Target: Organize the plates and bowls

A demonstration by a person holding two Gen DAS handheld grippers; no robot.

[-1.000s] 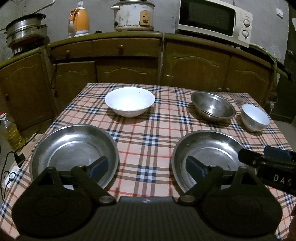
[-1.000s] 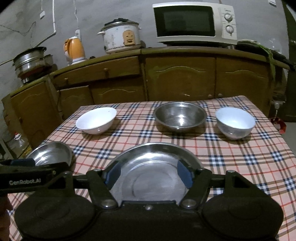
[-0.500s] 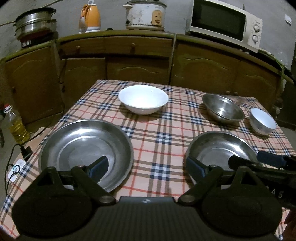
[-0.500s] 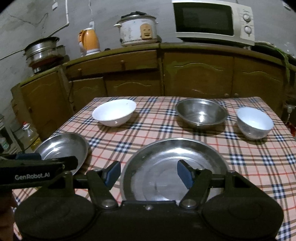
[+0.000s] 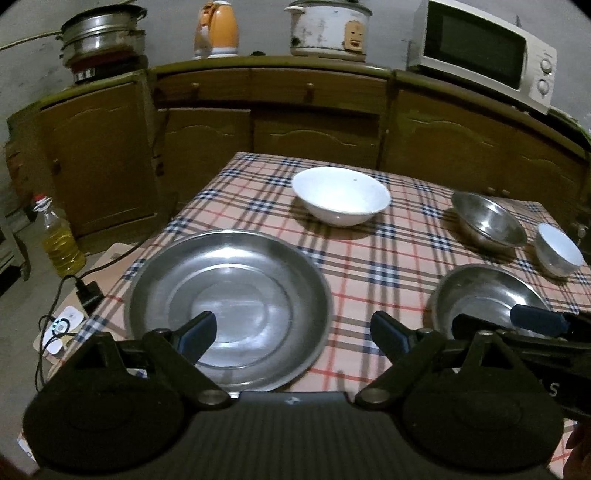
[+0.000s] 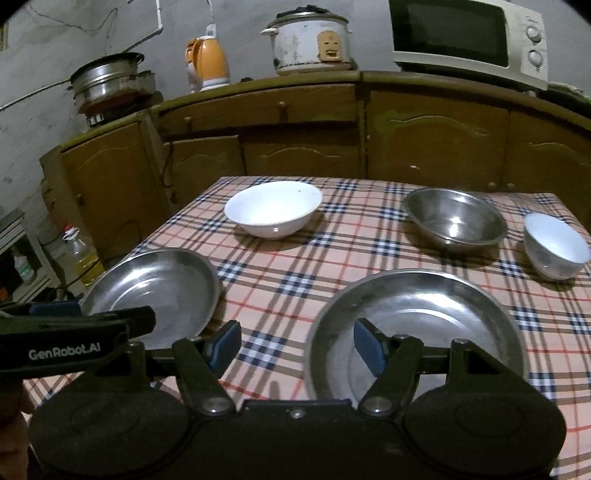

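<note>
Two wide steel plates lie at the near side of the checked table: the left plate and the right plate. Farther back stand a large white bowl, a steel bowl and a small white bowl. My left gripper is open and empty, its left finger over the left plate. My right gripper is open and empty, its right finger over the right plate's left part. Each gripper shows at the edge of the other's view.
Wooden cabinets run behind the table, carrying a microwave, a rice cooker, an orange kettle and stacked pots. On the floor at the left stand an oil bottle and a plug with cables.
Both grippers have moved to the left over the table. The left plate now sits centred ahead of the left gripper, and the right plate has shifted to the right in the right wrist view.
</note>
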